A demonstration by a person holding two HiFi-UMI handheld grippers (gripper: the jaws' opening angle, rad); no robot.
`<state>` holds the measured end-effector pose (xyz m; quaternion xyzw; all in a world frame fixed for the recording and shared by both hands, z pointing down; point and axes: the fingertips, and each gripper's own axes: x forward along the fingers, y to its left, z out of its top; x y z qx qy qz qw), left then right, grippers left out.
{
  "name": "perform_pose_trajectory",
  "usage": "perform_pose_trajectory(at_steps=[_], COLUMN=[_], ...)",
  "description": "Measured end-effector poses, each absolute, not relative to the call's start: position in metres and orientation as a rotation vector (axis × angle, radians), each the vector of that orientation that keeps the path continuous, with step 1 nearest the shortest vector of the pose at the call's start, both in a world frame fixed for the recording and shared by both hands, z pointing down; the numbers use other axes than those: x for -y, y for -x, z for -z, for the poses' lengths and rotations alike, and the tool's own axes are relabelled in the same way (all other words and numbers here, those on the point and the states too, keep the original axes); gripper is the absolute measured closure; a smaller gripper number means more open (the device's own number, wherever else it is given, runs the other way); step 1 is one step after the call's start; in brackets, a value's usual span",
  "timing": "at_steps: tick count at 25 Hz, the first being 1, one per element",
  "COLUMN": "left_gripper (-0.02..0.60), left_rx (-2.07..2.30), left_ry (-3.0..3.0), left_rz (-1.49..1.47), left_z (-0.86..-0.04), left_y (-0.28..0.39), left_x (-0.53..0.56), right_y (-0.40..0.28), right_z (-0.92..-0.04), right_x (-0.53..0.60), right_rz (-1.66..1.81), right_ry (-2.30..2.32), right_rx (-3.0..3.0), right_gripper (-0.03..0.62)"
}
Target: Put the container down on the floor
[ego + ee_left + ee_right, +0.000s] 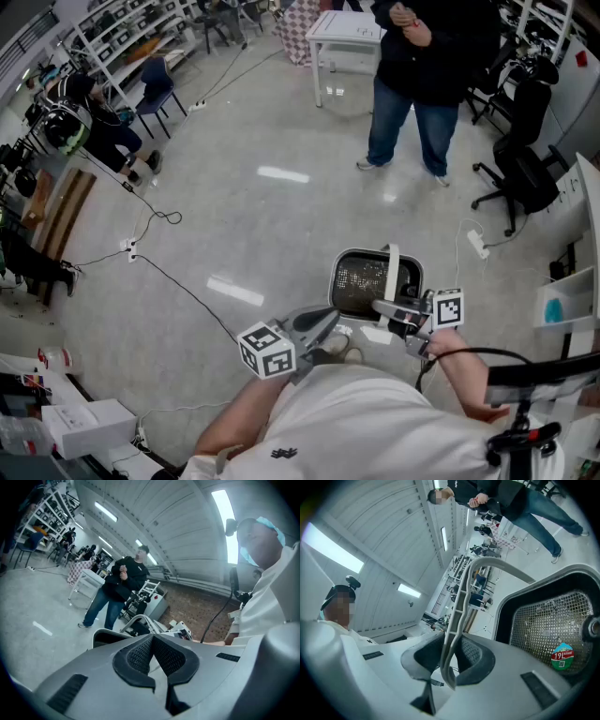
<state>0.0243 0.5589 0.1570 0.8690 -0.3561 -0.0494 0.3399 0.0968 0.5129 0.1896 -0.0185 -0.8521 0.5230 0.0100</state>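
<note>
The container (375, 279) is a dark bin with a wire-mesh inside and a pale arched handle (392, 262). It is just in front of my body, over the grey floor. My right gripper (401, 313) is shut on the handle (461, 602), which runs between the two pads of my right gripper (452, 656). The mesh inside (543, 620) carries a round sticker (562, 656). My left gripper (323, 323) is to the left of the bin, its pads closed together on nothing. In the left gripper view, beyond the left gripper (152, 656), the bin's rim (105, 637) shows.
A person (417, 75) stands on the floor beyond the bin. A white table (347, 37) is behind them and a black office chair (525, 159) is at the right. Cables (159, 272) cross the floor at the left; a power strip (478, 244) lies at the right.
</note>
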Motion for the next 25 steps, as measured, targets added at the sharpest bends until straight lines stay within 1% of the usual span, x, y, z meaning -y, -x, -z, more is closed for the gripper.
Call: perform_pose_trajectory(at_steps=[5, 9, 17, 25], left_gripper=[0.571, 0.571, 0.571, 0.571], left_rx=[1.001, 0.983, 0.917, 0.851], left_ry=[-2.287, -2.282, -2.317, -2.339], left_rz=[0.132, 0.12, 0.114, 0.094], left_z=[-0.152, -0.155, -0.145, -0.156], left_y=[-0.017, -0.021, -0.041, -0.043], left_x=[-0.546, -0.557, -0.542, -0.49], right_y=[-0.077, -0.082, -0.105, -0.106], right_z=[-0.199, -0.209, -0.209, -0.22], right_x=[-0.504, -0.522, -0.508, -0.456], right_rz=[-1.591, -1.573, -1.64, -1.621], right_ry=[0.152, 0.127, 0.016, -0.077], right_rx=[2.63, 2.587, 2.611, 2.635], right_gripper=[0.54, 0.54, 0.54, 0.54])
